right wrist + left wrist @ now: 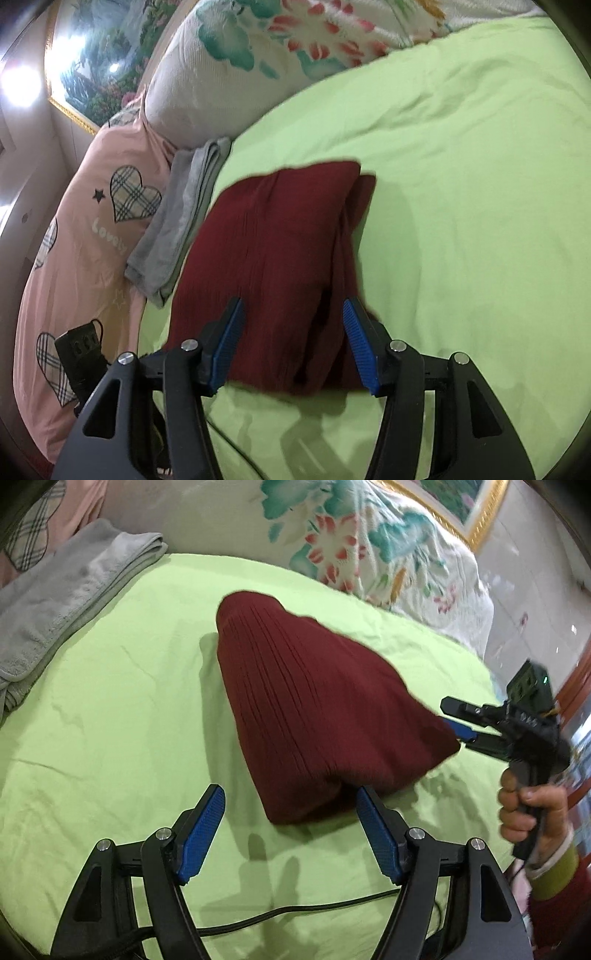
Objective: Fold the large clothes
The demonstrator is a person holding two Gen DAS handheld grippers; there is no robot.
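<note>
Folded maroon garment (317, 701) lies ahead — between both grippers' spread fingers (229, 339).

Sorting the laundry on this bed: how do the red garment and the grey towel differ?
The red garment is dark, ribbed and lies mid-sheet between the open grippers; the grey towel is pale, fluffy and sits at the sheet's edge by the pink pillow. Both are folded.

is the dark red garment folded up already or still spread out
Folded. The dark red garment lies as a compact bundle on the green sheet, with stacked layers showing along its right edge.
</note>
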